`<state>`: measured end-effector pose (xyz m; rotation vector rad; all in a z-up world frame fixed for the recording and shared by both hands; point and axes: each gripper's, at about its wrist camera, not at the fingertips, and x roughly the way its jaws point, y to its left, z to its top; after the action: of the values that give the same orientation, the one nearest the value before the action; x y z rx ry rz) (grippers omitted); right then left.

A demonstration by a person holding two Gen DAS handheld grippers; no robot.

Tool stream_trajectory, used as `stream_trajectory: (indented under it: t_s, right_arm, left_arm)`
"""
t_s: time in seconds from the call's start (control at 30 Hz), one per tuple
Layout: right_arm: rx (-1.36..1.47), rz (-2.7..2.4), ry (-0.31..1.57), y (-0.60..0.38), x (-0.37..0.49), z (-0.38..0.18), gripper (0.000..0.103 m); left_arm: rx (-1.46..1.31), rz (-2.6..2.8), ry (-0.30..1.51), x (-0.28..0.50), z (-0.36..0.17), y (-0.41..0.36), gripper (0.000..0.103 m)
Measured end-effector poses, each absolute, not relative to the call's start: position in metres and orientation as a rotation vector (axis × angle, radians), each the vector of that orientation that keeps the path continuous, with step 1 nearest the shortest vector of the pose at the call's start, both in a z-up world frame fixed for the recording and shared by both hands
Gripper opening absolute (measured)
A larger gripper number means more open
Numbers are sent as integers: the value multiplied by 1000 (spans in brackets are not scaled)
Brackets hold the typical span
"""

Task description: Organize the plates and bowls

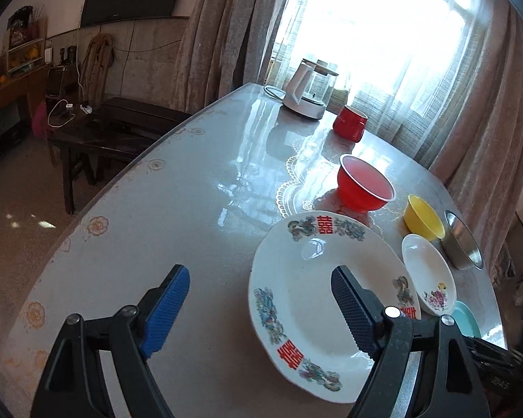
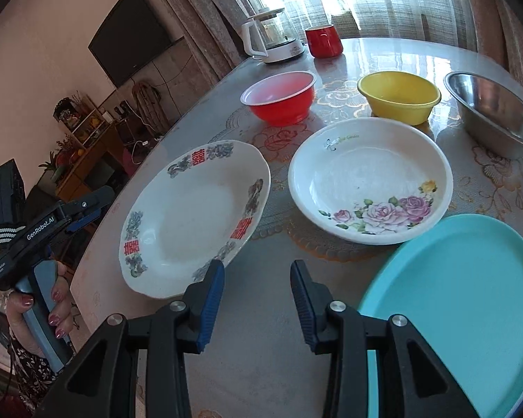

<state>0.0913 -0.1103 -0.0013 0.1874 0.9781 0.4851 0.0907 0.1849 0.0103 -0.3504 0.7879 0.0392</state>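
A large white plate with red characters point(image 1: 313, 299) point(image 2: 191, 216) lies near the table's edge. Beside it sit a rose-patterned plate point(image 1: 427, 275) point(image 2: 369, 177) and a teal plate point(image 1: 465, 317) point(image 2: 463, 306). Behind them stand a red bowl point(image 1: 364, 188) point(image 2: 279, 99), a yellow bowl point(image 1: 423, 217) point(image 2: 399, 99) and a steel bowl point(image 1: 462, 244) point(image 2: 495, 115). My left gripper point(image 1: 258, 273) is wide open above the large plate's left rim, holding nothing. My right gripper point(image 2: 257, 266) is open over bare table between the large plate and the teal one.
A glass kettle point(image 1: 307, 92) point(image 2: 272, 40) and a red cup point(image 1: 348, 123) point(image 2: 323, 41) stand at the far end of the glossy table point(image 1: 157, 226). Curtains hang behind. A dark bench point(image 1: 97, 136) stands left of the table, and a hand point(image 2: 57, 310) holds the left gripper.
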Motion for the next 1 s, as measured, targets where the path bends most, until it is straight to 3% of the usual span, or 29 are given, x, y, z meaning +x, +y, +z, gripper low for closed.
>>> stream_trajectory:
  t_s: [0.2,0.47,0.8,1.0]
  right_arm:
    - [246,515,1022,-91,108,-15,40]
    - [291,529,1070,-77,123,-34,40]
    - [314,537,1055,-85,123,-28,40]
    - [275,457,909,-120,115,8,40]
  left_arm:
    - [-359,15,846,111,-10,194,80]
    - [-323,-24,873,121,-16,184,63]
    - [-326,-4,869,120,-19,177,58]
    - [-313,16,778,111,9,172,58]
